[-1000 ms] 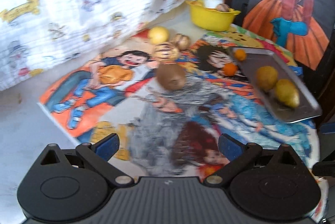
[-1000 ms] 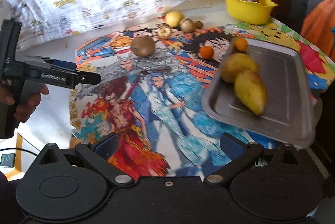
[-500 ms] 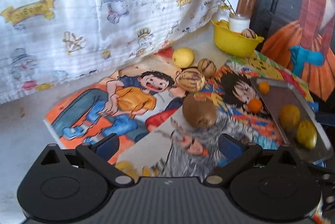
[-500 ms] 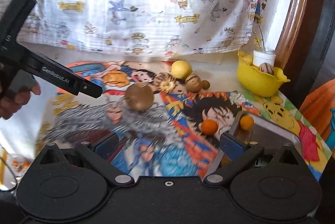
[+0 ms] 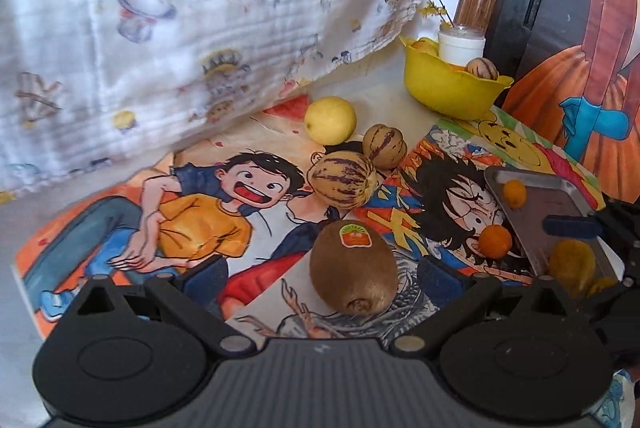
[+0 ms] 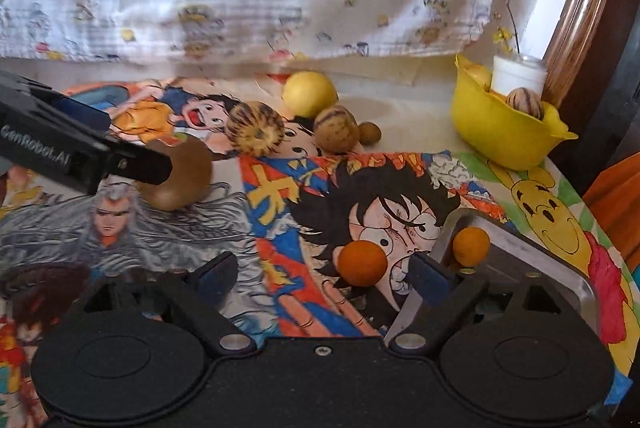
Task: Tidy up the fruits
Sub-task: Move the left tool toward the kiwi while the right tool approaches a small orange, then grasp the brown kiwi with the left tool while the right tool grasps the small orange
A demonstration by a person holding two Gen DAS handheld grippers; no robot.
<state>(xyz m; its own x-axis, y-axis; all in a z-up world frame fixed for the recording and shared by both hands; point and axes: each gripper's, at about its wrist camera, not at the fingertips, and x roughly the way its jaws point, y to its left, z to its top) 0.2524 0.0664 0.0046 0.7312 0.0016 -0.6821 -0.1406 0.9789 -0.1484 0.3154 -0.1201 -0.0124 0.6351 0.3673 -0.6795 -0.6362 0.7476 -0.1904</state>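
Observation:
A brown kiwi [image 5: 354, 266] with a sticker lies on the cartoon mat, between the open jaws of my left gripper [image 5: 320, 278]; in the right wrist view the kiwi [image 6: 182, 173] is partly hidden behind the left gripper's finger. My right gripper [image 6: 320, 274] is open, with a small orange [image 6: 362, 263] between its fingertips on the mat. A second small orange [image 6: 471, 240] sits in the metal tray [image 6: 532, 260]. Two striped melons [image 5: 344, 179] [image 5: 383, 146] and a yellow lemon [image 5: 330, 119] lie behind. Yellow fruit [image 5: 572, 264] lies in the tray.
A yellow bowl [image 5: 452, 83] with fruit and a white cup [image 5: 460, 45] stands at the back right. A printed cloth [image 5: 200, 7] hangs behind the mat. A small brown nut [image 6: 369, 132] lies by the melons. A wooden frame and dark panel stand to the right.
Both grippers moved forward and lower over the mat. The kiwi now sits between the left jaws, and the small orange between the right jaws.

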